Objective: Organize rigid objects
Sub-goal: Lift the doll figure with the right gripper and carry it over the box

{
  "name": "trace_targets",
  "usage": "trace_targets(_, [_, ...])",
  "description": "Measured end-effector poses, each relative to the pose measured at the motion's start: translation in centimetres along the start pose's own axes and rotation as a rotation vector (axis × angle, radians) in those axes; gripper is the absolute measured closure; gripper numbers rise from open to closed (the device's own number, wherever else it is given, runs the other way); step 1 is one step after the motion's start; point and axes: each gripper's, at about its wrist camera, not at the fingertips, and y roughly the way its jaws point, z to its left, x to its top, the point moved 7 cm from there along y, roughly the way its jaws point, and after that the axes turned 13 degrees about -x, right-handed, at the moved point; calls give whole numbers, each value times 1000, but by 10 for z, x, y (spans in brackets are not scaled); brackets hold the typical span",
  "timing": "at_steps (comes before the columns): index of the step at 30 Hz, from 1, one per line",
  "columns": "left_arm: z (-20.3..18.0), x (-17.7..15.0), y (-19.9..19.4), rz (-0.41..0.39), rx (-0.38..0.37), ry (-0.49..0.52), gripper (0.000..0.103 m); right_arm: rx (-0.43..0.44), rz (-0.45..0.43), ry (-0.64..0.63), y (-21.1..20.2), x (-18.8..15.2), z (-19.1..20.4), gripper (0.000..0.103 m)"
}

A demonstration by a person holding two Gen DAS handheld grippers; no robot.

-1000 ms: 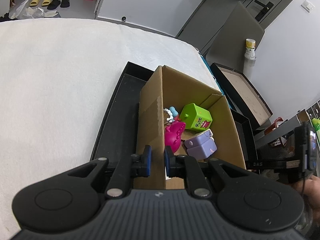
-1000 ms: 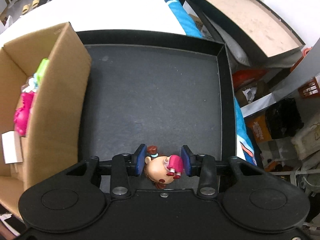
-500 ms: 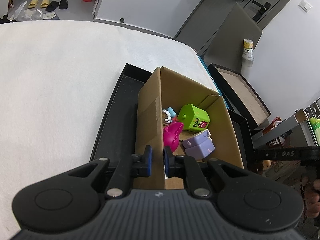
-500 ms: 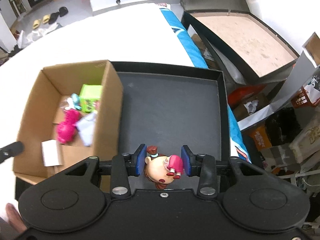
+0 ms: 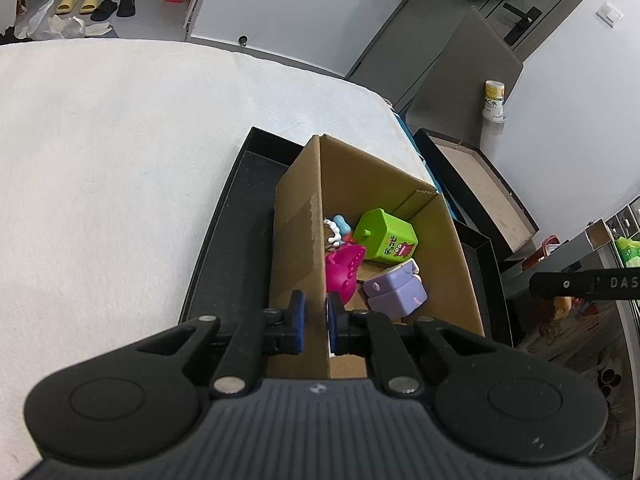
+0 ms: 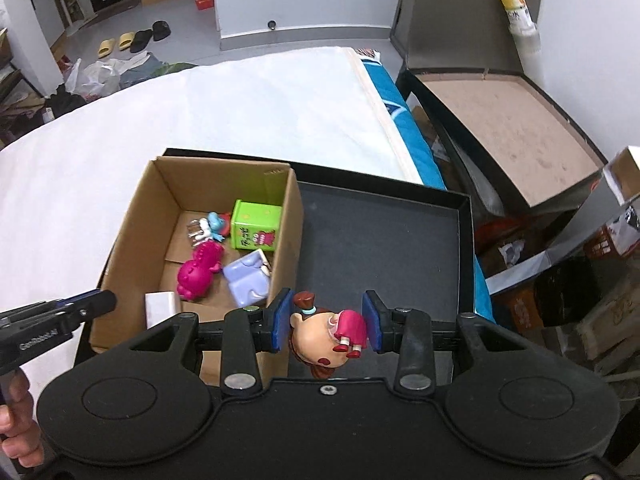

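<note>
While carried: the figurine (image 6: 328,334) sits clamped between the right gripper (image 6: 327,322) pads, above the near edge of the black tray (image 6: 466,240), just beside the cardboard box (image 6: 286,248).
Handling: probably light, stiff moulded plastic, smooth and round-headed, so it could twist or slip; the head's widest sides give the surest hold.
Left gripper (image 5: 315,322): jaws narrow, pinching the box's near wall.
Count in box: one green carton toy (image 6: 256,224), one pink toy (image 6: 198,272), one lilac block (image 6: 248,280), one small blue-and-white figure (image 6: 210,226), one white card (image 6: 162,304).
Boxes: one.
Trays: one.
</note>
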Motion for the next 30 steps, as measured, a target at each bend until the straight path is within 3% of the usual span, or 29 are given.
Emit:
trace_targets(13, [0, 0, -1, -1, -4, 0, 93, 54, -37, -84, -27, 10, 39, 66])
trace_targets(30, [0, 0, -1, -1, -2, -2, 93, 113, -4, -119, -7, 7, 87, 65])
